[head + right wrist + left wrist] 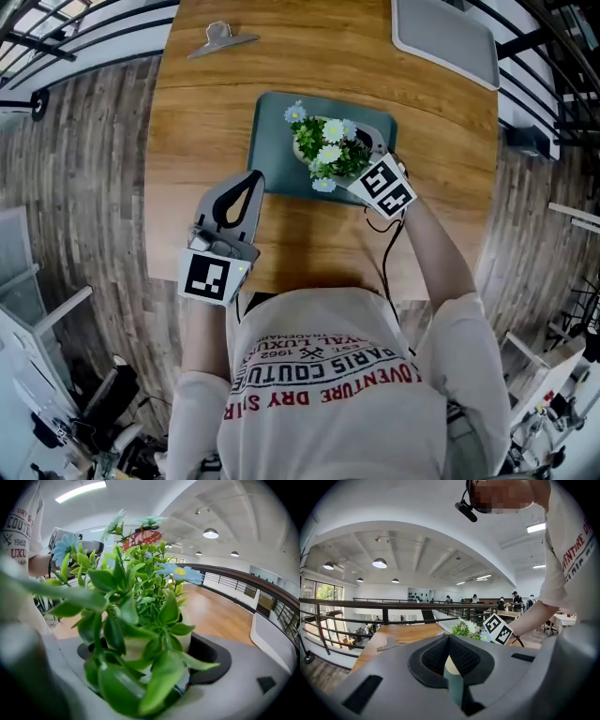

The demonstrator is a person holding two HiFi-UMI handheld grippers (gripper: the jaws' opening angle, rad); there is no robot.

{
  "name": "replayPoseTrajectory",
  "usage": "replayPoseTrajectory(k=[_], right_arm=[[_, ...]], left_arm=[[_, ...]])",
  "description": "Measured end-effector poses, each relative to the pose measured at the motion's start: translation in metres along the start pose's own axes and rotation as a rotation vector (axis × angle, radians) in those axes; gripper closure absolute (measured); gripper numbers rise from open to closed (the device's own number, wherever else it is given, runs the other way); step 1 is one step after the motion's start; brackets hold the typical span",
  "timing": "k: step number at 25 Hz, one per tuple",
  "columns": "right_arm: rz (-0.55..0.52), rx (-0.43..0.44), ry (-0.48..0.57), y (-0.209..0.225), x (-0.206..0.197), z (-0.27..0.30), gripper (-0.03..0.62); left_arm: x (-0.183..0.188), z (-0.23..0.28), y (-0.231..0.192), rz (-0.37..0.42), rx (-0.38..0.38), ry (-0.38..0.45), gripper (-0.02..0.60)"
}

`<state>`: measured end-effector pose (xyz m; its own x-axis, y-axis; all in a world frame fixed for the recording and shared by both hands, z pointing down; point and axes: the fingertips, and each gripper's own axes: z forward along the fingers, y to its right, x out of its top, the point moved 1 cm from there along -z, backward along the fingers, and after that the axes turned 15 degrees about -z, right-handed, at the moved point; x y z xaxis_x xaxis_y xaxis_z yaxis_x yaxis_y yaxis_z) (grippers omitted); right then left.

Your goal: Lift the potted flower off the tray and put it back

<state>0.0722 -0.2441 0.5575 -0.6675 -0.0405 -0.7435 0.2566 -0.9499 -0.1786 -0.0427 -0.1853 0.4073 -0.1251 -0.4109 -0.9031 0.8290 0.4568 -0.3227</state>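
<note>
Person's T-shirt [328, 375] is nearest; just past it the left tool [251, 180] sits pinched together on nothing at the near-left corner of the teal tray [272, 131]. Right tool [367, 155] is clamped round the cream pot of the potted flower [328, 150], over the tray's right half; can't tell if it's lifted. Looks light, with floppy foliage and a smooth pot, so grip the pot wall, never the stems.
</note>
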Motion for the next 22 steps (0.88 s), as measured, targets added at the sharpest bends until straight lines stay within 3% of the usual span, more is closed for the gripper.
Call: replayPoseTrajectory(k=[10, 22], right_arm=[[-0.041, 0.068, 0.008, -0.001, -0.019, 0.029, 0.086], [0.004, 0.089, 0.059, -0.007, -0.024, 0.042, 0.086]], left_arm=[[-0.02, 0.019, -0.012, -0.048, 0.043, -0.023, 0.569], [-0.024, 0.026, -0.02, -0.077, 0.073, 0.018, 0.569]])
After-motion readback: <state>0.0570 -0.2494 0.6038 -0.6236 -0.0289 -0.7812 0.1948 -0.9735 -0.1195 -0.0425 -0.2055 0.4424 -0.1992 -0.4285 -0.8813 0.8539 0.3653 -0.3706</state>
